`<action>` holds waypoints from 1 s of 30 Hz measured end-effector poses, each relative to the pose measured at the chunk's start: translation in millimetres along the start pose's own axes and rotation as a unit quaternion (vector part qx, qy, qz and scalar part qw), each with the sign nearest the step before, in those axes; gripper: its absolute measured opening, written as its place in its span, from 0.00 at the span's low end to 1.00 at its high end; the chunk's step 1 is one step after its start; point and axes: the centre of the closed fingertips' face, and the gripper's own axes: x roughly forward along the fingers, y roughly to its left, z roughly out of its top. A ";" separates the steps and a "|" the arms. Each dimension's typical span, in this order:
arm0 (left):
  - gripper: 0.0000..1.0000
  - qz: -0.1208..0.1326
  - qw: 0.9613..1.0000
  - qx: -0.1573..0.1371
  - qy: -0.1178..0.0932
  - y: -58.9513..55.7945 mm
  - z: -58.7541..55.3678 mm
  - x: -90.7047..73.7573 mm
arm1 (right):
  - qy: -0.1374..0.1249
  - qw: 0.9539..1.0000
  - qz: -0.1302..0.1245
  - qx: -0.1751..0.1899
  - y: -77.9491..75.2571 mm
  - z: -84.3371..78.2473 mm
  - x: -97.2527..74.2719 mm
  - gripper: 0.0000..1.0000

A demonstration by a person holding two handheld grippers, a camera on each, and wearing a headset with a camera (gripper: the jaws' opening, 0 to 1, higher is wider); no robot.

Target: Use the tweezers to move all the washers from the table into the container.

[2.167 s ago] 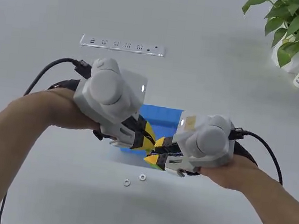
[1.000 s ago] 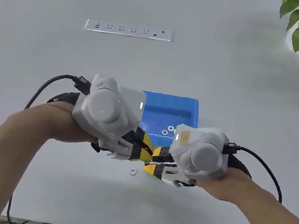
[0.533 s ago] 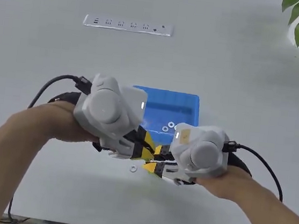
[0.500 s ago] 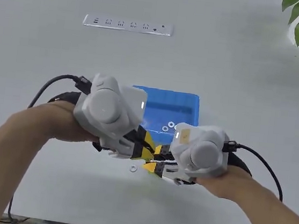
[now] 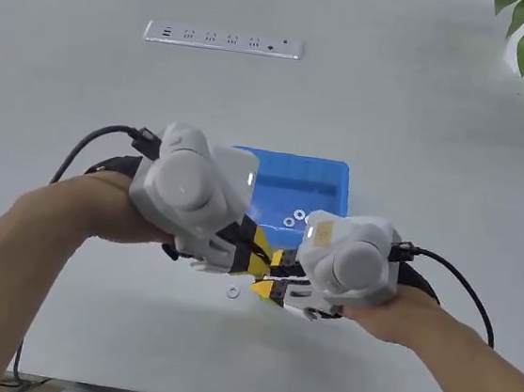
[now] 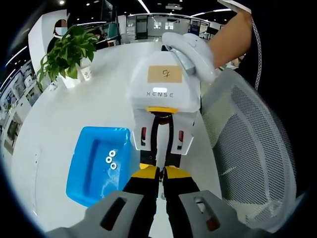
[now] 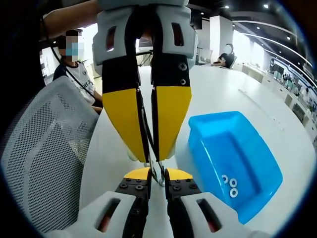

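My left tool (image 7: 150, 159) and right tool (image 7: 157, 175) both clamp the tweezers (image 7: 148, 134); the counter's (image 5: 412, 128) lone washer (image 5: 233, 292) looks light and slick, best pinched across its rim.

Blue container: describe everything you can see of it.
The container is an open, rectangular blue tray, plastic-looking, with rounded corners and sloped walls. It sits flat on the white table. Three washers lie close together on its floor near one end; nothing else shows inside. Its near left corner is hidden in the head view.
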 end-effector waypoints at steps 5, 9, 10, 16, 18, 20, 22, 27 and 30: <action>0.07 -0.001 1.000 -0.001 -0.002 1.2 0.5 -0.1 | -0.001 1.000 -0.001 0.001 -0.5 0.0 -0.4 0.12; 0.07 -0.004 1.000 -0.003 -0.003 1.3 0.2 -0.6 | -0.004 1.000 -0.002 0.003 -0.1 0.0 -0.5 0.12; 0.07 -0.004 1.000 -0.003 -0.004 1.5 0.1 -0.8 | -0.005 1.000 -0.003 0.003 -0.2 0.0 -0.5 0.12; 0.07 -0.004 1.000 -0.006 -0.004 3.1 -0.1 -1.1 | -0.003 1.000 -0.002 0.004 -1.3 0.1 -0.1 0.11; 0.07 -0.003 1.000 -0.007 -0.004 3.8 -0.3 -1.2 | -0.002 1.000 -0.002 0.005 -1.6 -0.2 0.3 0.11; 0.07 -0.003 1.000 -0.008 -0.004 3.9 -0.2 -1.2 | -0.002 1.000 0.000 0.005 -1.8 -0.2 0.5 0.10; 0.07 -0.003 1.000 -0.008 -0.005 3.7 0.1 -1.0 | -0.001 1.000 0.001 0.005 -1.8 -0.2 0.7 0.10; 0.07 -0.003 1.000 -0.007 -0.004 3.4 0.6 -0.7 | 0.001 1.000 0.002 0.000 -1.0 -0.6 0.0 0.10; 0.07 -0.003 1.000 -0.006 -0.002 2.9 1.0 -0.5 | 0.002 1.000 0.003 0.000 -0.5 -0.8 -0.5 0.10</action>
